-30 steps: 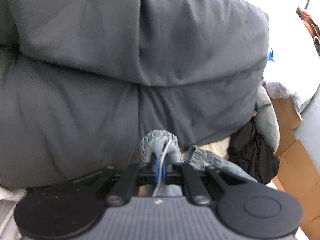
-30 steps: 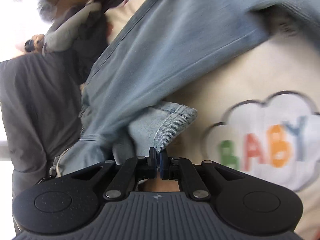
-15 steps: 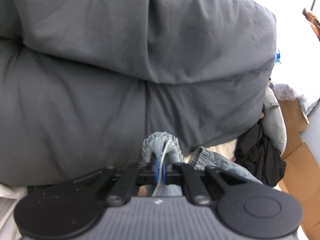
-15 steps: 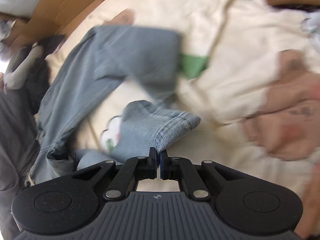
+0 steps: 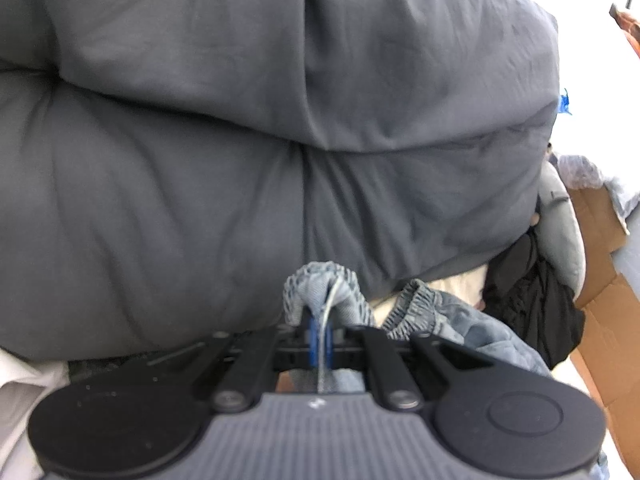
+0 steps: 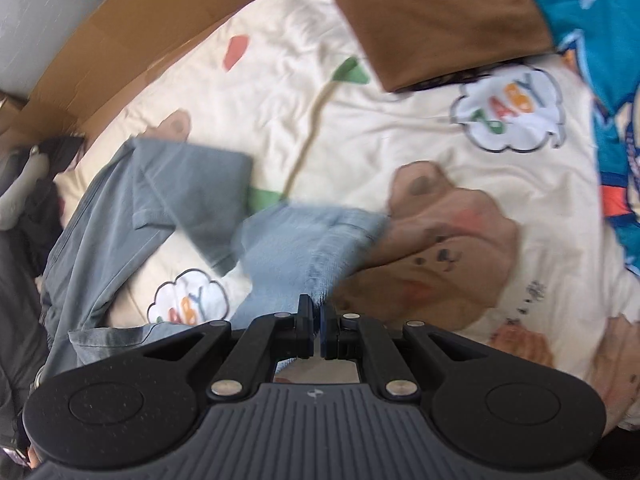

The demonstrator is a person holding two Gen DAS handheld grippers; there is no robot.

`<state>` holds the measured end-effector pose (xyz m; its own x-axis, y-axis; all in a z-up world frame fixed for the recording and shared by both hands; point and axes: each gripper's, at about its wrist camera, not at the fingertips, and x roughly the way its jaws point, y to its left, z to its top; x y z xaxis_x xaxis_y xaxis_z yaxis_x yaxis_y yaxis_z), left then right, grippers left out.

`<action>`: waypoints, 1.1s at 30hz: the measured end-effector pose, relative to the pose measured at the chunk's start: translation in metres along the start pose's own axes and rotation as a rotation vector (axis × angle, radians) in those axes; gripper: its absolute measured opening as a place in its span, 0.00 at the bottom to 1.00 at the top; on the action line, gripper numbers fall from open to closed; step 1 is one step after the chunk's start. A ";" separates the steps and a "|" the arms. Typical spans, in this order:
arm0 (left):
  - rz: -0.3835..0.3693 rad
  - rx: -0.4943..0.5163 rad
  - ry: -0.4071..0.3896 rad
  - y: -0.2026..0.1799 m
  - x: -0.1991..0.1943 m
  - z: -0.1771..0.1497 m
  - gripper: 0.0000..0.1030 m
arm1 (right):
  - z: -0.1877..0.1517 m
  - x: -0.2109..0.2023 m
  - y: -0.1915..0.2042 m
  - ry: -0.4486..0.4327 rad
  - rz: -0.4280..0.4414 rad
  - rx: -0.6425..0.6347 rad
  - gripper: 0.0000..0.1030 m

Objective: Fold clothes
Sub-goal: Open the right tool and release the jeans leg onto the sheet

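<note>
A pair of light blue denim trousers [image 6: 132, 216] lies partly on a cream printed blanket [image 6: 400, 132]. My left gripper [image 5: 320, 332] is shut on the elastic waistband [image 5: 320, 284] with its white drawstring, close to a big grey duvet. My right gripper [image 6: 318, 320] is shut on the hem of a trouser leg [image 6: 304, 244], held just above the blanket; the leg is blurred by motion.
The grey duvet [image 5: 240, 140] fills the left wrist view. A black garment [image 5: 536, 308] and cardboard boxes [image 5: 600, 312] lie to its right. In the right wrist view a folded brown garment [image 6: 432, 16], a teal printed garment [image 6: 600, 40] and cardboard [image 6: 160, 32] border the blanket.
My right gripper has swung the trouser leg hem away from the trousers and out over the blanket. The left gripper has shifted slightly, still holding the waistband.
</note>
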<state>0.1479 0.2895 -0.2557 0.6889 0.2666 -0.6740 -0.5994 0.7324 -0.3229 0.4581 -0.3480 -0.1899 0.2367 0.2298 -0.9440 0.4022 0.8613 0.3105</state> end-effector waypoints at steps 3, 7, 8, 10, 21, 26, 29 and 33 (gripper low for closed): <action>0.000 -0.019 0.017 0.005 -0.004 -0.003 0.04 | -0.005 -0.011 -0.016 -0.004 -0.023 0.024 0.01; 0.017 -0.056 0.061 0.021 -0.005 -0.011 0.04 | -0.022 -0.010 -0.033 0.024 -0.052 0.052 0.01; 0.025 -0.058 0.068 0.024 -0.005 -0.014 0.04 | -0.026 -0.007 -0.036 0.034 -0.058 0.058 0.01; 0.040 -0.062 0.082 0.031 -0.004 -0.020 0.04 | -0.033 0.004 -0.043 0.077 -0.080 0.071 0.03; 0.470 -0.530 -0.049 0.052 -0.002 -0.044 0.04 | -0.022 0.020 -0.028 0.116 -0.141 -0.037 0.42; 0.498 -0.555 -0.019 0.059 -0.010 -0.062 0.04 | 0.002 0.024 0.012 0.063 -0.077 -0.134 0.44; 0.495 -0.563 -0.010 0.062 -0.009 -0.068 0.04 | 0.008 0.036 0.036 0.059 -0.051 -0.199 0.45; 0.489 -0.509 0.013 0.055 0.000 -0.063 0.06 | 0.019 0.064 0.073 0.056 -0.012 -0.282 0.45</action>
<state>0.0892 0.2903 -0.3154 0.2888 0.4808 -0.8279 -0.9574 0.1457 -0.2493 0.5192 -0.2787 -0.2257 0.1806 0.2369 -0.9546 0.1412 0.9543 0.2635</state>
